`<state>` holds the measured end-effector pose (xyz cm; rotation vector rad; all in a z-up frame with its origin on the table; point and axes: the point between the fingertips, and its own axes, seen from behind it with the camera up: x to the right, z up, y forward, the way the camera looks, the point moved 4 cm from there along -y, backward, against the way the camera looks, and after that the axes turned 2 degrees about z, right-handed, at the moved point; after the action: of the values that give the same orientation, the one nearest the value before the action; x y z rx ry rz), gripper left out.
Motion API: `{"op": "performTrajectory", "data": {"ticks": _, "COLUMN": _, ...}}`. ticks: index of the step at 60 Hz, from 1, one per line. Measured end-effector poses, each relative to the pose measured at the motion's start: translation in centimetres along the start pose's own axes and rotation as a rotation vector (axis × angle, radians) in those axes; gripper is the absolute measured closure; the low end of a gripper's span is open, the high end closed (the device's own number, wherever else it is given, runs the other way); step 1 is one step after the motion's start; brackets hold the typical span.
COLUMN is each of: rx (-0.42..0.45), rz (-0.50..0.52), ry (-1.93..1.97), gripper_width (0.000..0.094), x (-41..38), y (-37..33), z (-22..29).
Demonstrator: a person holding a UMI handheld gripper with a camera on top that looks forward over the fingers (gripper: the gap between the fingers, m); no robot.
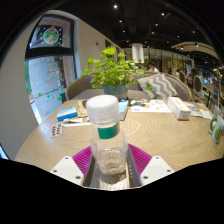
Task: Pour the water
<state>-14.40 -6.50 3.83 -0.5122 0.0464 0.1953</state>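
Observation:
A clear plastic water bottle (107,135) with a white cap and a teal label band stands upright between my gripper's fingers. My gripper (110,160) has its magenta pads (83,157) pressed against the bottle's lower body on both sides. The bottle's base sits low between the fingers, over the round wooden table (165,135). No cup or glass shows in this view.
A potted green plant (115,70) stands beyond the bottle at the table's middle. A blue and white box (68,115) lies at the left, a tissue box (179,107) at the right. Chairs and a café room lie beyond.

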Motion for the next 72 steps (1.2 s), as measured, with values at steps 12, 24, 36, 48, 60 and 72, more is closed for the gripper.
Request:
{"op": "performTrajectory", "data": {"ticks": 12, "rx": 0.026, "rz": -0.015, "ry": 0.017, "gripper_width": 0.0506, "x": -0.1, "y": 0.3, "z": 0.7}}
{"op": "performTrajectory", "data": {"ticks": 24, "rx": 0.032, "rz": -0.039, "ry": 0.033, "gripper_width": 0.0541, "x": 0.8, "y": -1.3, "z": 3.1}}
{"op": "performTrajectory", "data": {"ticks": 36, "rx": 0.101, "rz": 0.015, "ry": 0.212, "gripper_width": 0.0541, "x": 4.0, "y": -5.7, "z": 9.7}}
{"op": "performTrajectory", "data": {"ticks": 48, "rx": 0.181, "rz": 0.166, "ry": 0.569, "gripper_width": 0.0543, "x": 11.0, "y": -10.0, "z": 16.4}}
{"op": "performTrajectory", "data": {"ticks": 60, "rx": 0.221, "rz": 0.338, "ry": 1.022, "gripper_width": 0.0547, "x": 20.9, "y": -12.4, "z": 18.8}}
{"op": "performTrajectory", "data": {"ticks": 72, "rx": 0.265, "rz": 0.456, "ry": 1.461, "gripper_width": 0.0544, "x": 30.4, "y": -12.0, "z": 17.8}}
